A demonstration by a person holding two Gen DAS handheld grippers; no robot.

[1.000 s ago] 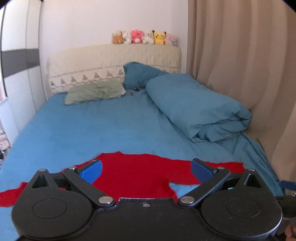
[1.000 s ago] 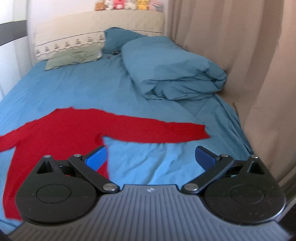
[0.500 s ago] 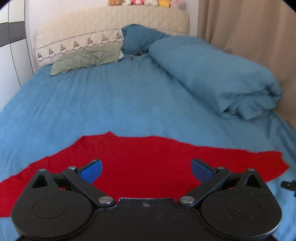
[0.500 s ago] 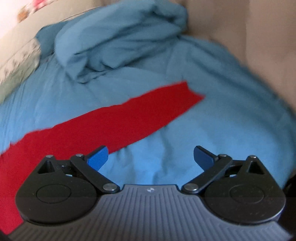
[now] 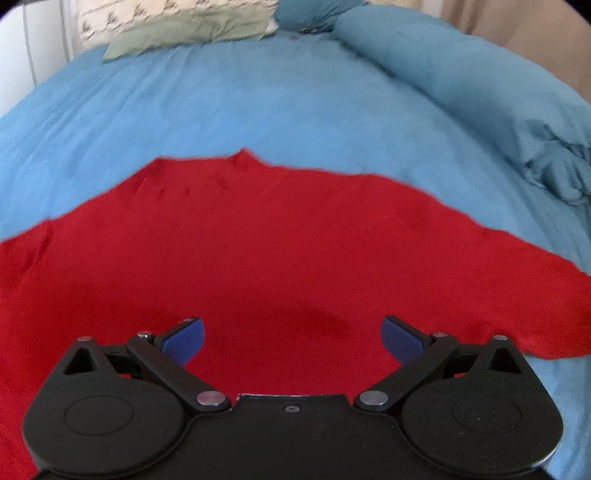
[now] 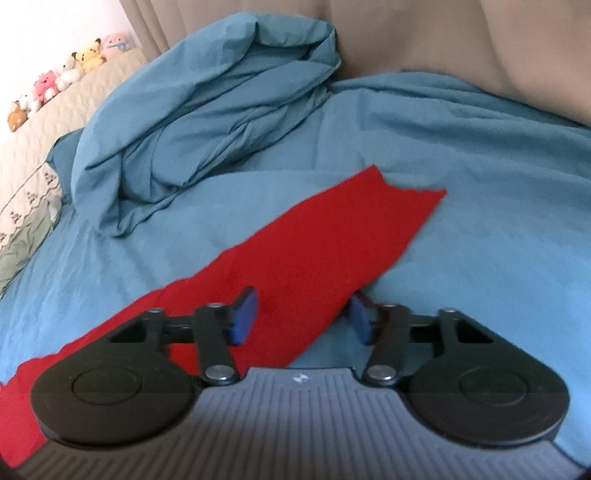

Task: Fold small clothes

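Note:
A red long-sleeved top [image 5: 280, 243] lies spread flat on the blue bed sheet [image 5: 258, 99]. My left gripper [image 5: 291, 338] is open and hovers low over the top's body, jaws wide apart, nothing between them. In the right wrist view the top's right sleeve [image 6: 325, 243] runs diagonally up to its cuff. My right gripper [image 6: 301, 319] is open but narrower, its blue fingers straddling the sleeve near its lower edge, not clamped on it.
A bunched blue duvet [image 6: 207, 110] lies along the right side of the bed by beige curtains [image 6: 443, 33]. A green pillow [image 5: 192, 29] sits at the headboard. Several plush toys [image 6: 59, 81] line the headboard top.
Both grippers have moved down and closer to the top. The right gripper turned toward the sleeve and narrowed its jaws around it. The left gripper stayed wide open.

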